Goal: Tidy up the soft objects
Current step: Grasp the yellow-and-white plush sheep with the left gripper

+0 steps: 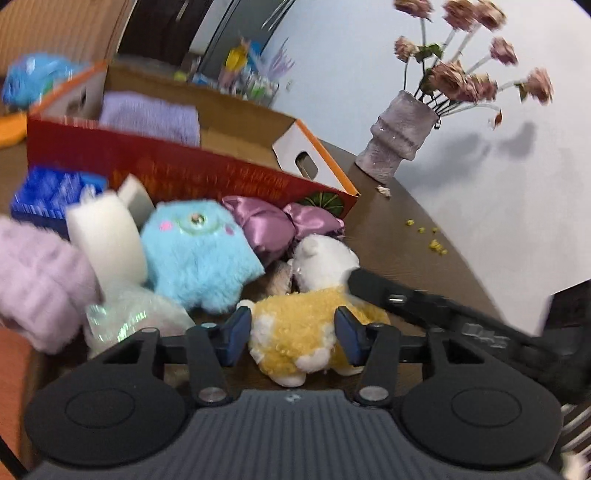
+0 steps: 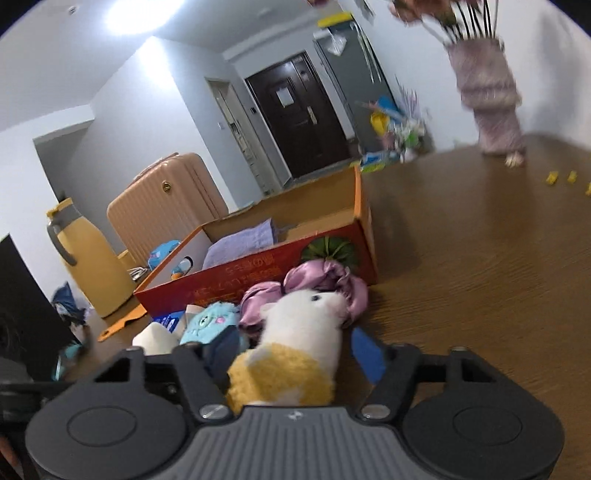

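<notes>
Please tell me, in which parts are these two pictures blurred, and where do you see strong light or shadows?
Left wrist view: the flowers and the purple knit at the left edge are smeared by motion; the vase throws soft grey shadows on the wall; the yellow and white plush toy is fairly sharp. Right wrist view: the ceiling light glares white; the vase is blurred; the fisheye bends the table edge.

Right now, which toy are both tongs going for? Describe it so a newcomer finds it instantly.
Start at the red cardboard box on the brown table; a heap of soft things lies against its front wall. At the heap's near edge is the yellow-and-white plush animal, between the blue fingers of both tongs. Its curly yellow body with a white head sets it apart from the blue furry monster and the purple satin bow.
</notes>
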Tool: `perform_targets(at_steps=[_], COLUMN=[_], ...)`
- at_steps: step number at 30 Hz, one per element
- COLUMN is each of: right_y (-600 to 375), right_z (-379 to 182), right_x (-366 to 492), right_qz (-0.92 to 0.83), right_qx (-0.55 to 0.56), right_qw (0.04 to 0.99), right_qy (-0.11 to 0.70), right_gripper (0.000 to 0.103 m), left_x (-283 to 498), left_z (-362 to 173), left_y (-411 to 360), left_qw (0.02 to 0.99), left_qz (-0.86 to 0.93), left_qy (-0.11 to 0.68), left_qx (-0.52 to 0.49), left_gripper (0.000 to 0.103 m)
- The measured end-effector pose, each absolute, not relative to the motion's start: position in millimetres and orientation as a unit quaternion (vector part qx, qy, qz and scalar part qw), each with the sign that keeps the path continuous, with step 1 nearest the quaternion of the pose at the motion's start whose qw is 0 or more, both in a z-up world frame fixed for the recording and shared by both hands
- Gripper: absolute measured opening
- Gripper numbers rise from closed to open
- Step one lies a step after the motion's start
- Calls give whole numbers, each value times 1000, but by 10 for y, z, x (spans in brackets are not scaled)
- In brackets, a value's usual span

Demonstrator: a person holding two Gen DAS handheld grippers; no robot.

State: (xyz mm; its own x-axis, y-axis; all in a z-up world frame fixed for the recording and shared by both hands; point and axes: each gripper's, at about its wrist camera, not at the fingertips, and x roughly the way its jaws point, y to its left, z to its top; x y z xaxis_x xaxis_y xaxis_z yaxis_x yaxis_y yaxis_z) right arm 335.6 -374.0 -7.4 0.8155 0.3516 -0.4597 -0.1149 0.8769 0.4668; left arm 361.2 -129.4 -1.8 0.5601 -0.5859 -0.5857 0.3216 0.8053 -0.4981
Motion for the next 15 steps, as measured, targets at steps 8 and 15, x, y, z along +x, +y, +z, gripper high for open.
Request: perform_targets(at_steps=[8,15], right_y=[-3814,-3750], right_z=[-272,-300], right_x=[2859,2028], right_qz=[119,101], right_qx=[274,283], right_qw=[915,918], right_qy=[271,259], right_gripper=[45,46], left_x=[3168,2421], left_z=[67,43], left_y=[-1269,-1235], left_qw=[853,862], left_qz=[-287,-298], left_qy=[403,388], left_qx=[-168,-133], left_gripper=[40,56])
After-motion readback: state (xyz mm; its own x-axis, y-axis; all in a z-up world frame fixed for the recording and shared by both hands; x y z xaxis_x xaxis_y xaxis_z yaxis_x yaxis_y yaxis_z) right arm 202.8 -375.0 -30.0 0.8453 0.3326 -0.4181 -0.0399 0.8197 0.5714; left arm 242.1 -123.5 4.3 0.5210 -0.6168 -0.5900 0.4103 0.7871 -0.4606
